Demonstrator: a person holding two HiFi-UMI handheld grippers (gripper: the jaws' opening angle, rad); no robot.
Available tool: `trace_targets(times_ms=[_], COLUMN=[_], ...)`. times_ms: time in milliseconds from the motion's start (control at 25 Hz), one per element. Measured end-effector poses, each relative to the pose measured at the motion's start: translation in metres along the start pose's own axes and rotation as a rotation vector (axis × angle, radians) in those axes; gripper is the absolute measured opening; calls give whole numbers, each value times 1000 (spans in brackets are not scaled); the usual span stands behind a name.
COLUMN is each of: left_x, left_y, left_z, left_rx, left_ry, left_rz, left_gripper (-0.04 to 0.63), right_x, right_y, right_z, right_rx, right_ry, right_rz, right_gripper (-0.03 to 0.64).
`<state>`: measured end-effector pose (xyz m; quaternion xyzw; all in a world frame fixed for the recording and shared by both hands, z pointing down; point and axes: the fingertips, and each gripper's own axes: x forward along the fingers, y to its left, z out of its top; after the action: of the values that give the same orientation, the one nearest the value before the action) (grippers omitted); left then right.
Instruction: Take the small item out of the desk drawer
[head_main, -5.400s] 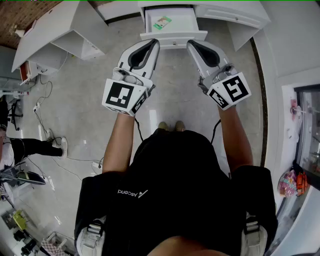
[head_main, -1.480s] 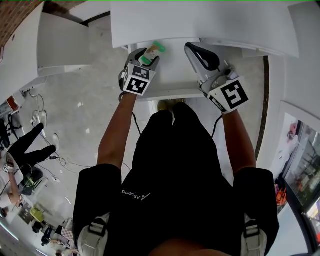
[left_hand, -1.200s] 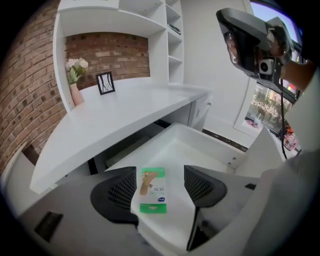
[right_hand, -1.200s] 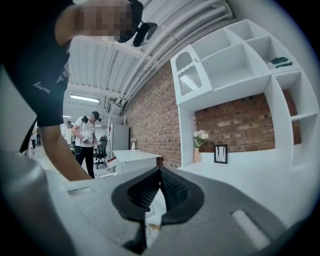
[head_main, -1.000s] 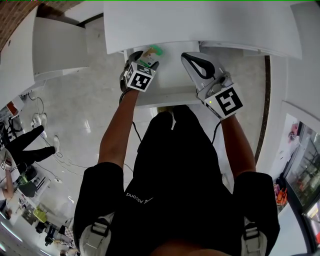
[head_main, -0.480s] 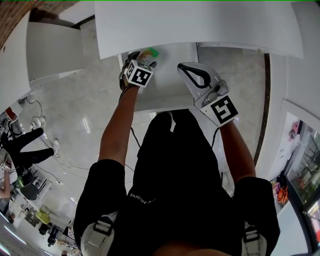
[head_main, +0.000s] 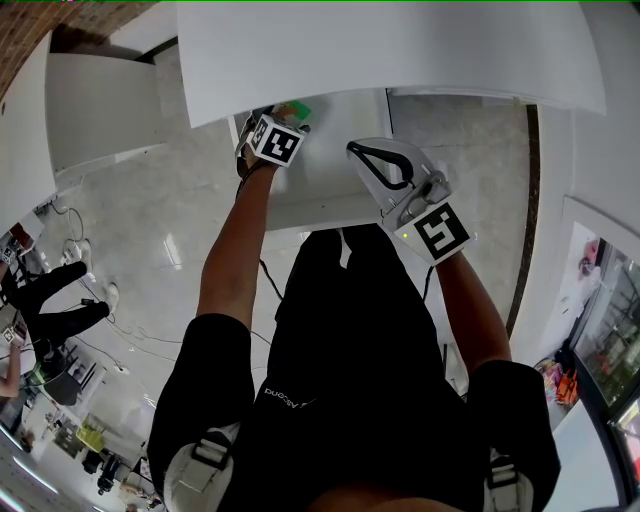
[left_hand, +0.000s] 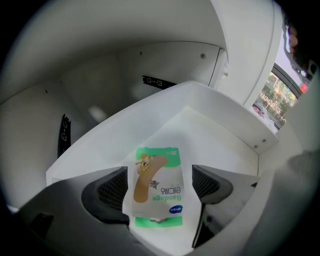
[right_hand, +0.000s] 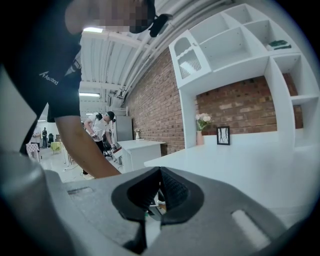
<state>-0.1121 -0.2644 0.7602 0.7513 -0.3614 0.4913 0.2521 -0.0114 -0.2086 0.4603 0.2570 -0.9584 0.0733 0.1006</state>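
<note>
Bandage packet (head_main: 299, 107) first, and from the head view it's a scrap of green at 12 o'clock, lying in the open white drawer (head_main: 325, 175) just under the edge of the desk (head_main: 400, 50). The left gripper (head_main: 285, 114) is reaching right into that drawer at about 11 o'clock, its marker cube (head_main: 276, 141) facing up, tips just beside the packet. The right gripper (head_main: 358, 152) hangs over the drawer's right half at about 1 o'clock, well apart from the packet.

Over to the left gripper view, and here's the close look. The bandage packet (left_hand: 155, 172) sits dead centre inside the drawer (left_hand: 220, 125), green bands top and bottom with a plaster printed on it. The left gripper (left_hand: 160, 186) is narrowly parted, and the packet sits between the two ribbed pads (left_hand: 112, 189). The pad at 9 o'clock is right at the packet's edge. The pad at 3 o'clock shows a sliver of white between itself and the packet, so this is a straddle, not a squeeze.

Now the right gripper view. The right gripper (right_hand: 159, 176) is closed tight, pads pressed together with nothing held. Beyond it at 3 o'clock runs a white surface (right_hand: 250, 160) with a vase of flowers (right_hand: 202, 125) and a small frame (right_hand: 223, 135), brick wall (right_hand: 155, 110) behind. The person's bare arm (right_hand: 82, 145) crosses at 9 o'clock, with another person (right_hand: 102, 131) standing far back.
</note>
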Motion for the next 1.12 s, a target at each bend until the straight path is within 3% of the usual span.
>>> trace_targets(times_ms=[480,1120], left_x=[23,19], left_y=[0,-4], left_z=[-4,-8], left_rx=[28,-3], left_ry=[95,91], left_rz=[-52,-54], left_gripper=[394,344], right_x=[-8,-12], right_y=[-14,-15], right_z=[-14,-20], right_rx=[34,42], right_ry=[16,20], right_rz=[-25,-36], right_gripper=[2,2])
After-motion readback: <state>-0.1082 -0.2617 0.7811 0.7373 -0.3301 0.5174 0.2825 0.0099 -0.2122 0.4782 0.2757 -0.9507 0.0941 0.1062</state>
